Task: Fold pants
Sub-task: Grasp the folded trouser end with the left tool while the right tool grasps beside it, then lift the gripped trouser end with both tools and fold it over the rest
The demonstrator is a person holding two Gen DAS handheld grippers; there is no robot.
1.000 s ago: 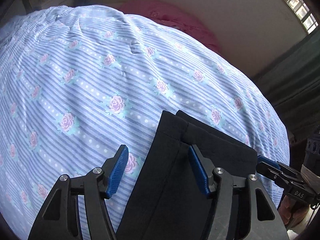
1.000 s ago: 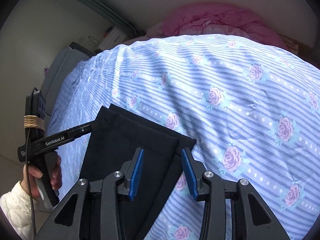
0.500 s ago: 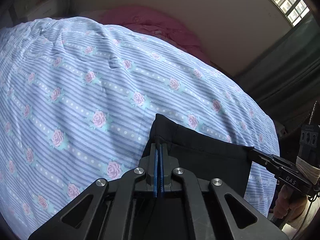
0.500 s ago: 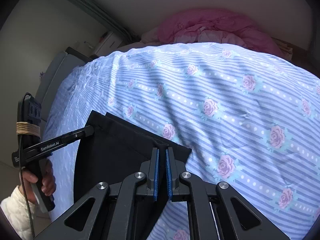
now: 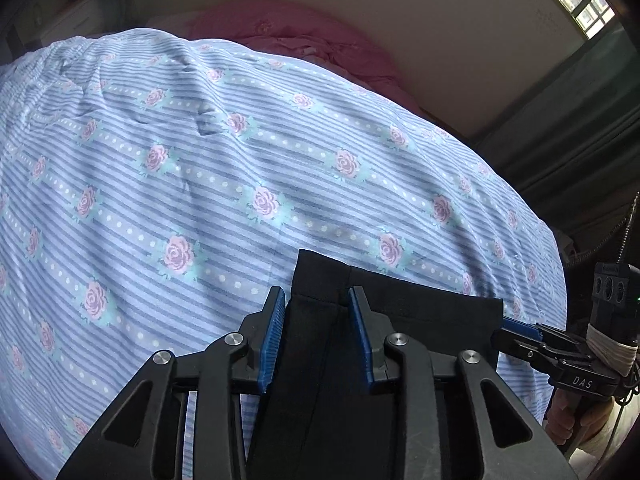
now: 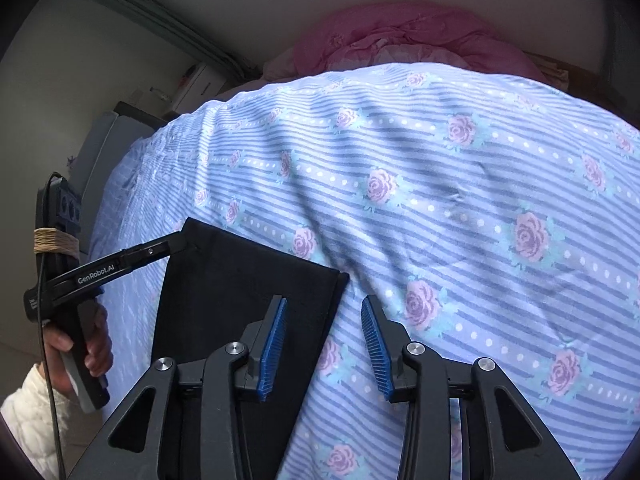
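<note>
Pants (image 5: 392, 360): black, folded flat on bedsheet (image 5: 240, 160); further folds possibly left. Left gripper (image 5: 316, 336), right gripper (image 6: 324, 344): jaws opening, pinching nothing

Black pants (image 5: 400, 332), plain and unpatterned, are laid on a bedsheet (image 5: 240, 152) striped in pale blue and grey-blue, with rows of white dots and pink roses on teal leaves. A pink quilt (image 6: 400, 40) is seen at the far end. Blue ribbed pads (image 6: 274, 344) are carried on black gripper frames.
</note>
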